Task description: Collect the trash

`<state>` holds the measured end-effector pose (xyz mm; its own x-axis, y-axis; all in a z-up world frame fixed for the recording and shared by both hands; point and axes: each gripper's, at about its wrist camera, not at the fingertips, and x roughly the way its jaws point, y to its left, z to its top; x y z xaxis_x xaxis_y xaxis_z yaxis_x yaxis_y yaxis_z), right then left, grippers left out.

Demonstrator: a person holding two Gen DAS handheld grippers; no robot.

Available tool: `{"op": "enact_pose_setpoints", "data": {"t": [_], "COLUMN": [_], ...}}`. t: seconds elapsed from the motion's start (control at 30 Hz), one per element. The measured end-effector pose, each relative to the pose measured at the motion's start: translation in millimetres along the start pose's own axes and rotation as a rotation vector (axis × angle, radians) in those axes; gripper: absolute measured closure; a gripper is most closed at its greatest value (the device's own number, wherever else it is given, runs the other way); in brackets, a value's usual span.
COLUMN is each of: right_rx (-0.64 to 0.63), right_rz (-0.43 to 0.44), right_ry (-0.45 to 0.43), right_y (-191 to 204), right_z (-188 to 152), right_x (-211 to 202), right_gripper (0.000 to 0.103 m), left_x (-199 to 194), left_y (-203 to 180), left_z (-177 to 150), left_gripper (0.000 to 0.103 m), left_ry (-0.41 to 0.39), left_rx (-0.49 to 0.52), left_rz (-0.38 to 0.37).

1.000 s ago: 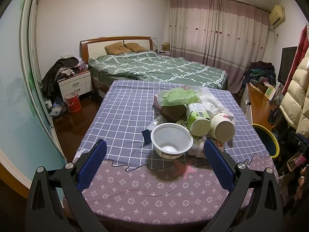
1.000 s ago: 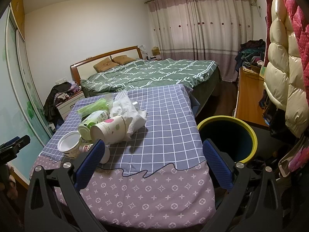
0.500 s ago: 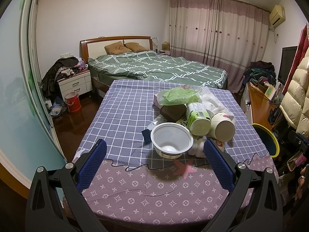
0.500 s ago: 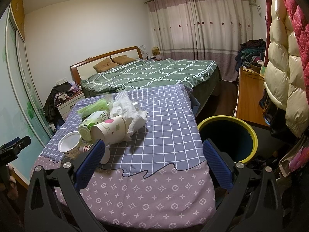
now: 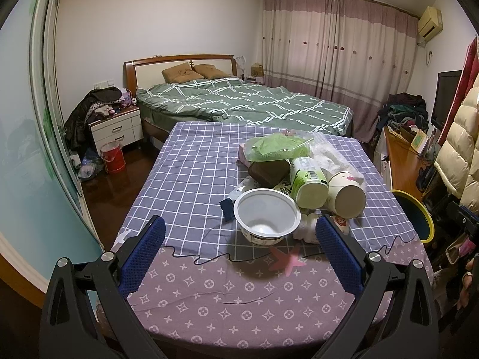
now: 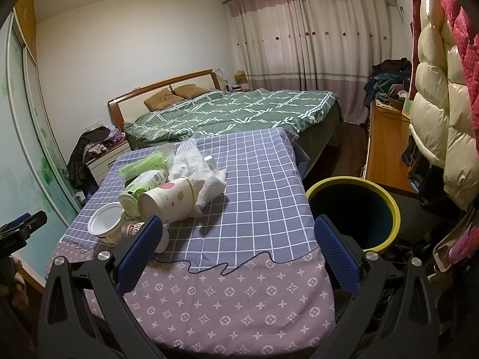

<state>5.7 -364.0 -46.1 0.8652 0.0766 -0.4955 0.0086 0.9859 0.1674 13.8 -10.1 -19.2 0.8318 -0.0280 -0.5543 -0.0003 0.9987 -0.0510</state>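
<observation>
A pile of trash lies on the clothed table (image 5: 191, 173): a white plastic bowl (image 5: 266, 217), a green-labelled tub on its side (image 5: 308, 182), a paper cup on its side (image 5: 347, 193), a green bag (image 5: 277, 148), a brown block (image 5: 269, 172) and crumpled white tissue (image 6: 196, 166). My left gripper (image 5: 239, 252) is open and empty, just short of the bowl. My right gripper (image 6: 238, 249) is open and empty over the table's near edge; the paper cup (image 6: 166, 200) is to its left. A yellow-rimmed dark bin (image 6: 353, 209) stands right of the table.
A bed with a green quilt (image 5: 239, 101) stands behind the table. A nightstand (image 5: 116, 128) and a red bucket (image 5: 112, 157) are at the left. A wooden desk (image 6: 386, 152) and hanging coats (image 6: 434, 95) are at the right.
</observation>
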Motion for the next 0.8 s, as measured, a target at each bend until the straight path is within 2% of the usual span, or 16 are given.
{"op": "enact_pose_setpoints", "data": {"t": [0.33, 0.47, 0.6, 0.67, 0.8], "right_rx": [-0.004, -0.016, -0.059, -0.078, -0.072], "right_rz": [0.034, 0.101, 0.115, 0.117, 0.128], "right_ry": [0.026, 0.045, 0.047, 0.062, 0.131], "right_y": [6, 18, 34, 41, 44], "right_z": [5, 18, 33, 42, 53], "right_x": [23, 45, 70, 89, 134], "right_gripper": [0.006, 0.006, 0.008, 0.022, 0.035], "left_x": [13, 21, 28, 32, 39], "left_y": [6, 7, 6, 6, 7], "left_z": [2, 2, 1, 0, 0], "left_gripper": [0.004, 0.004, 0.004, 0.004, 0.004], "left_ry": [0.022, 0.029, 0.034, 0.040, 0.043], "left_rx": [-0.006, -0.004, 0.009, 0.009, 0.011], "left_rz": [0.018, 0.019, 0.020, 0.016, 0.006]}}
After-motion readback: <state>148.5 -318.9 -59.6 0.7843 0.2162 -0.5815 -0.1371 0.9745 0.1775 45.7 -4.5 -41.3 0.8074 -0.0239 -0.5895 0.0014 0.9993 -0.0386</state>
